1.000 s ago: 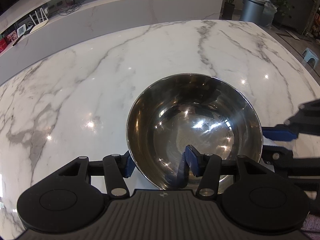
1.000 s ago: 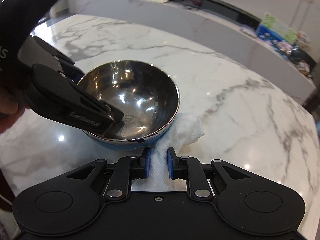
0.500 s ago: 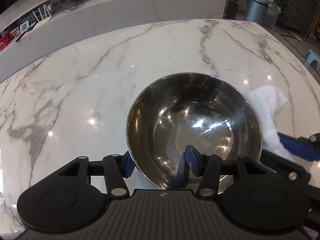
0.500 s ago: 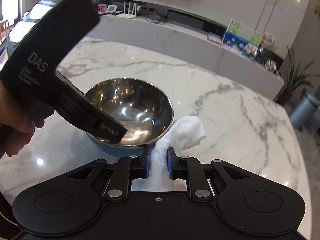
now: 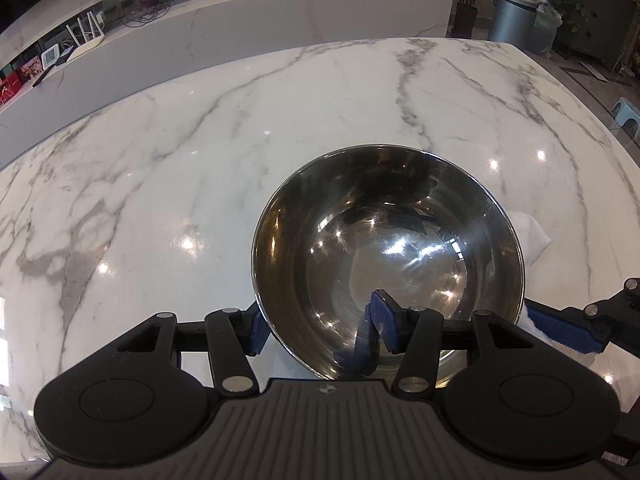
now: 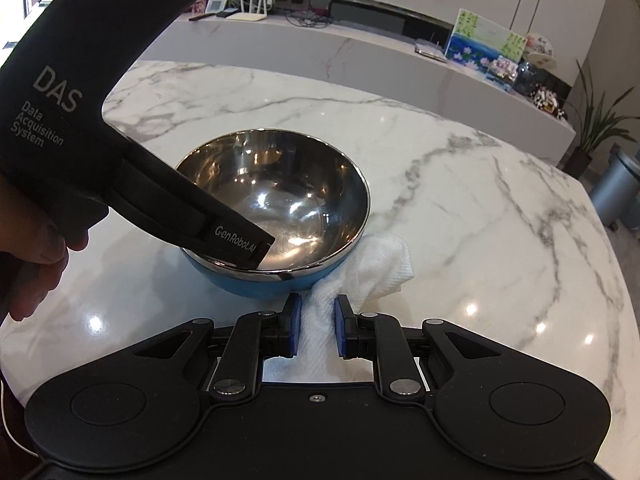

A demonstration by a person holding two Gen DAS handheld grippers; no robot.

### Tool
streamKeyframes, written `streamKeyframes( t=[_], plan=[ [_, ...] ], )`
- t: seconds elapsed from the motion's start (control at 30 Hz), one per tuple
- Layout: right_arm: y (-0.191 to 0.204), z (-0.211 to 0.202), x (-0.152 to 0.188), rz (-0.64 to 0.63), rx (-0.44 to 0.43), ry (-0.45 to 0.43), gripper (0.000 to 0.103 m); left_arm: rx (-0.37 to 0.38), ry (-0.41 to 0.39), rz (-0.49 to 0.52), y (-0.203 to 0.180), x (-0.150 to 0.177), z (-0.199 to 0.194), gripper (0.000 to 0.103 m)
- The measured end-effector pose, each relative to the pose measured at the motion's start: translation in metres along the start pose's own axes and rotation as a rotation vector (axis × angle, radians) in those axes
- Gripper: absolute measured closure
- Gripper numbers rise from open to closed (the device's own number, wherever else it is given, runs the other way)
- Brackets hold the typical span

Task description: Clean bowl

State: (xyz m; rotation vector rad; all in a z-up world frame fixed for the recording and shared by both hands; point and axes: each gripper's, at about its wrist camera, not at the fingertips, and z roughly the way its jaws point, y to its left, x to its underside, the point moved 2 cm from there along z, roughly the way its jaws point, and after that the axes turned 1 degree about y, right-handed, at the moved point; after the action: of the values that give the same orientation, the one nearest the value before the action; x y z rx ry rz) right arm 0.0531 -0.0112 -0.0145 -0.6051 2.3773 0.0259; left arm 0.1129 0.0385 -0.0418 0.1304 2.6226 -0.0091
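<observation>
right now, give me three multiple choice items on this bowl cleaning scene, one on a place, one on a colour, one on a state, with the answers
1. Where is the white cloth?
A. on the marble table against the outside of the bowl
B. inside the bowl
C. draped over the far counter

2. What colour is the bowl's outside?
A. red
B. blue
C. green

3. How does the left tool stand at the bowl?
A. clear above it
B. both fingers inside it
C. astride the near rim, one finger inside and one outside

Answers:
1. A, the right wrist view shows the cloth bunched on the table beside the bowl, pinched in the right tool.
2. B, a blue shell shows under the steel rim in the right wrist view.
3. C, the left wrist view shows one blue pad inside the bowl and the other outside its wall.
</observation>
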Motion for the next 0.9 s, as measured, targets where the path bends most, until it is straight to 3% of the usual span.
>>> streamKeyframes(
  t=[0.23, 0.5, 0.77, 0.9],
  plan=[
    [0.008, 0.000, 0.001, 0.013, 0.048, 0.000, 0.087, -0.001, -0.044, -0.036, 0.002, 0.005, 0.000, 0.053],
    [0.007, 0.001, 0.000, 0.034, 0.030, -0.007, 0.087, -0.010, -0.117, -0.114, 0.011, 0.008, -0.009, 0.053],
    [-0.002, -0.007, -0.002, 0.056, 0.045, -0.036, 0.087, -0.036, -0.125, -0.180, 0.018, 0.016, -0.016, 0.053],
    [-0.005, -0.010, -0.006, 0.055, 0.044, -0.045, 0.087, -0.016, -0.119, -0.163, 0.019, 0.012, -0.016, 0.066]
  ],
)
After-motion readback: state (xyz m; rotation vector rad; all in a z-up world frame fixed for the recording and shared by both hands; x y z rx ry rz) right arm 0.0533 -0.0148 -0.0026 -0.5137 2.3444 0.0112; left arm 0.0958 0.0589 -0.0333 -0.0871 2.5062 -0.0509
